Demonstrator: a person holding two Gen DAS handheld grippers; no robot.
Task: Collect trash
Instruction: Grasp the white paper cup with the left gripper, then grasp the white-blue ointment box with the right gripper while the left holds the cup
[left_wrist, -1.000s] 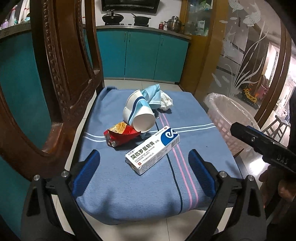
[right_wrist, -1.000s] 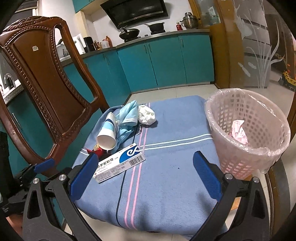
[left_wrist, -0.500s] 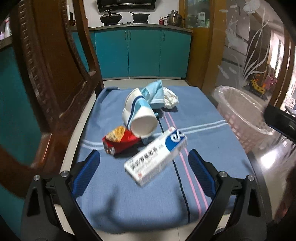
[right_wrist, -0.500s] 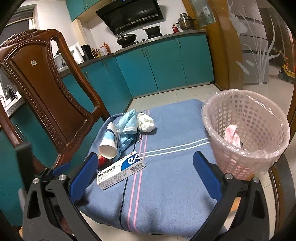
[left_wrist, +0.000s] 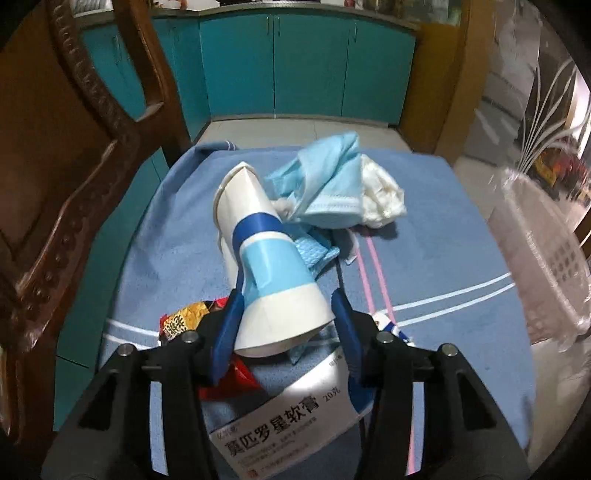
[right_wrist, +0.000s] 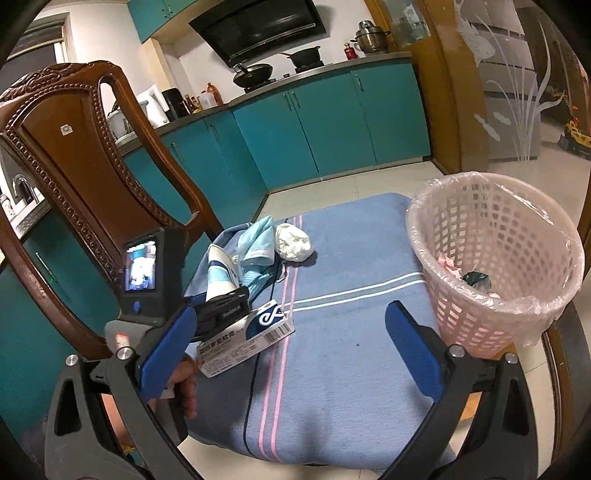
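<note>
Closing my left fingers (left_wrist: 286, 325) on the paper cup (left_wrist: 266, 273) lying atop the wrapper (left_wrist: 184, 317) and box (left_wrist: 288, 417), right fingers (right_wrist: 291, 343) spread empty near the basket (right_wrist: 491, 258), I risk crushing its thin wall and losing it.

Your left gripper (left_wrist: 286, 325) has pushed forward and down over the trash pile, so the paper cup (left_wrist: 271, 273), small in mid-frame a second ago, now fills the centre of the left wrist view. Its jaws have just been closing, and the blue pads now sit against the cup's wide end on both sides. The ointment box (left_wrist: 288, 417) has slid to the bottom of that frame.
</note>
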